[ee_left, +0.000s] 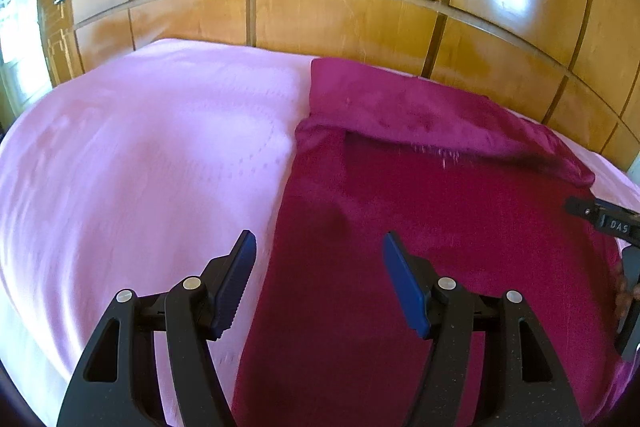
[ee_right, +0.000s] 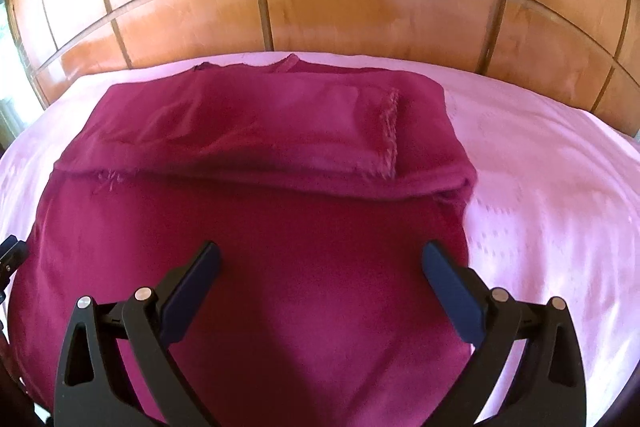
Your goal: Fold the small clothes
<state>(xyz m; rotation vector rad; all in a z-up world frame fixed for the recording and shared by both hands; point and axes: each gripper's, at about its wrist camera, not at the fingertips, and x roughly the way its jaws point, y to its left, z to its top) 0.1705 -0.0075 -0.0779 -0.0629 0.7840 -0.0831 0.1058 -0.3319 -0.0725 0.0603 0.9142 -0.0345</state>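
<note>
A dark magenta garment (ee_left: 432, 211) lies flat on the pink bedsheet (ee_left: 140, 155). Its far part is folded back toward me as a flap with a frayed edge (ee_right: 256, 131). My left gripper (ee_left: 320, 247) is open and empty, above the garment's left edge. My right gripper (ee_right: 320, 259) is open and empty, above the garment's near right part (ee_right: 312, 227). The right gripper also shows at the right edge of the left wrist view (ee_left: 608, 223). The left gripper shows at the left edge of the right wrist view (ee_right: 10, 259).
A glossy wooden panelled headboard (ee_left: 340, 11) rises behind the bed, and also shows in the right wrist view (ee_right: 360, 7). Pink sheet (ee_right: 540, 167) extends to the right of the garment. A bright window area (ee_left: 16, 27) is at far left.
</note>
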